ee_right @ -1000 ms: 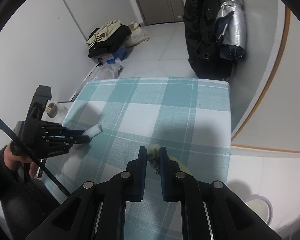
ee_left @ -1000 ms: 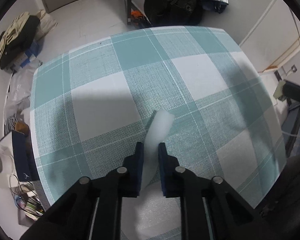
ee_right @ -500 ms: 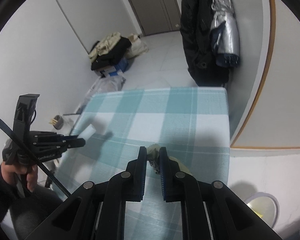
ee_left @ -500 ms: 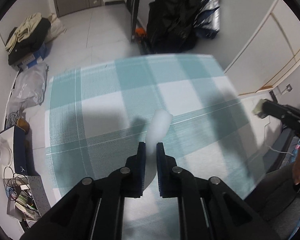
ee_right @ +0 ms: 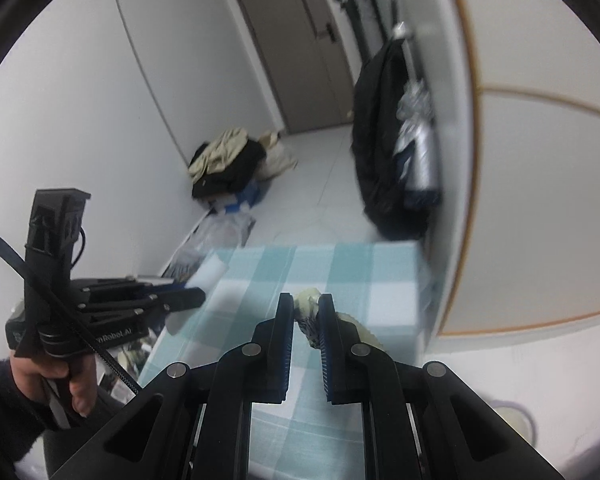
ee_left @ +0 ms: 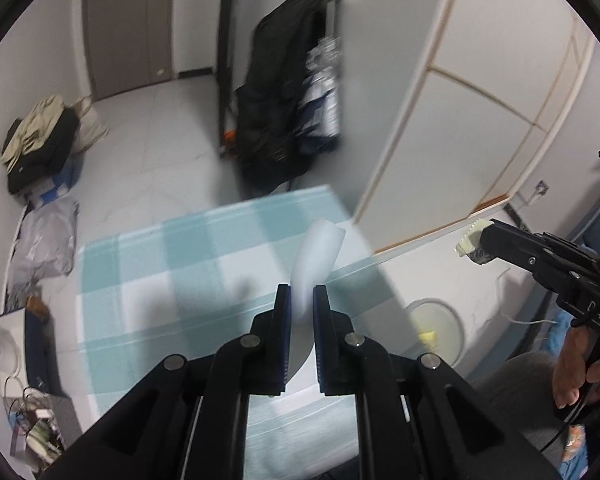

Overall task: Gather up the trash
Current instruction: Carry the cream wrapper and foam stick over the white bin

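My left gripper (ee_left: 302, 294) is shut on a white foam strip (ee_left: 320, 248) and holds it high above the teal checked table (ee_left: 188, 264). It also shows in the right wrist view (ee_right: 196, 298) with the foam (ee_right: 210, 274) at its tip. My right gripper (ee_right: 306, 304) is shut on a crumpled pale yellow wrapper (ee_right: 310, 314). In the left wrist view the right gripper (ee_left: 482, 242) is off the table's right side, wrapper (ee_left: 470, 240) at its tip. A round white bin (ee_left: 436, 326) stands on the floor below it, with a yellow scrap inside.
A dark coat and bags (ee_left: 284, 120) hang past the table's far edge. Clothes (ee_left: 40, 148) and plastic bags (ee_left: 44, 240) lie on the floor at left. A white wall with wood trim (ee_left: 480, 128) runs along the right. Clutter (ee_left: 16, 360) sits at the table's left.
Both grippers have risen well above the table and tilted up with their loads still held. The right gripper has swung out past the table's right edge, above the bin.
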The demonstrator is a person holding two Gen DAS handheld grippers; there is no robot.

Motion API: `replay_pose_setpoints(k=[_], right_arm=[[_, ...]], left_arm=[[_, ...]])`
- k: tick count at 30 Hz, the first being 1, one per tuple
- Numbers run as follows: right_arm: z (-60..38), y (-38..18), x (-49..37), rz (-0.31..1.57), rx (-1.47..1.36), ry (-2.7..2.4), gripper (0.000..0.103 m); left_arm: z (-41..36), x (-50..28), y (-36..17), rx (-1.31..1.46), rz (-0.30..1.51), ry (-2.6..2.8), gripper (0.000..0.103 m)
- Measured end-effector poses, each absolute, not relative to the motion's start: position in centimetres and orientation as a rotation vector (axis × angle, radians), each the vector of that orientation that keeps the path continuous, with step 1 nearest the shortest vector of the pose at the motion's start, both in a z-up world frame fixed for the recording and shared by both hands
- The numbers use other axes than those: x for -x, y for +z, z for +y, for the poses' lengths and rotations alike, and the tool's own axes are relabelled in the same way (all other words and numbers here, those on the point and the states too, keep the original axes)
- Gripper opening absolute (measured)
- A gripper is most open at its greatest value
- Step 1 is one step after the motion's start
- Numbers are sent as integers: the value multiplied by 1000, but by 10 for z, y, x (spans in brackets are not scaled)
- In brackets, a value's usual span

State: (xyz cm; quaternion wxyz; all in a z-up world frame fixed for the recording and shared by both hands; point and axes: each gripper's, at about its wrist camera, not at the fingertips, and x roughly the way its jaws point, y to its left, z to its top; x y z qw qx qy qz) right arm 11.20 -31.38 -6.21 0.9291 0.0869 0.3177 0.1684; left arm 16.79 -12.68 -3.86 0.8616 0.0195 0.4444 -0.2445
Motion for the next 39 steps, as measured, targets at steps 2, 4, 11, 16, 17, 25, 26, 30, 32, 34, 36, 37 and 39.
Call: replay_pose_setpoints(k=[2, 4, 11, 16, 17, 25, 26, 30, 32, 34, 36, 37, 39], right_arm=[[-332, -50, -101, 621, -208, 325, 11], [-353, -39, -90, 601, -243, 314, 11], [-429, -27, -47, 548, -316, 200, 11], [-482, -52, -22, 588, -381, 84, 11], [-490, -57, -19, 597, -388, 66, 11], [-560, -128, -3, 710, -539, -69, 11], [-564, -134, -4, 719, -547, -78, 11], [-581, -172, -9, 779, -598, -109, 11], [-586, -192, -14, 814, -624, -120, 11], [-590, -212, -19, 841, -667, -118, 11], [-596, -231, -27, 868, -694, -119, 11], [-596, -238, -29, 879, -700, -118, 12], [-595, -253, -34, 909, -710, -116, 12]], left_arm=[[-139, -162, -31, -32, 902, -552, 6], [-156, -156, -26, -25, 873, -592, 6], [-218, -148, -34, -1, 889, -721, 6], [-267, -147, -43, 22, 925, -805, 6], [-275, -147, -45, 21, 933, -818, 6], [-336, -147, -77, -2, 1037, -912, 6], [-343, -147, -82, -5, 1049, -922, 6], [-361, -149, -101, -13, 1110, -941, 6], [-368, -147, -109, -7, 1140, -944, 6], [-373, -147, -117, -9, 1170, -947, 6], [-379, -148, -128, -9, 1204, -946, 6], [-382, -150, -134, -6, 1226, -946, 6], [-387, -151, -145, -4, 1263, -941, 6]])
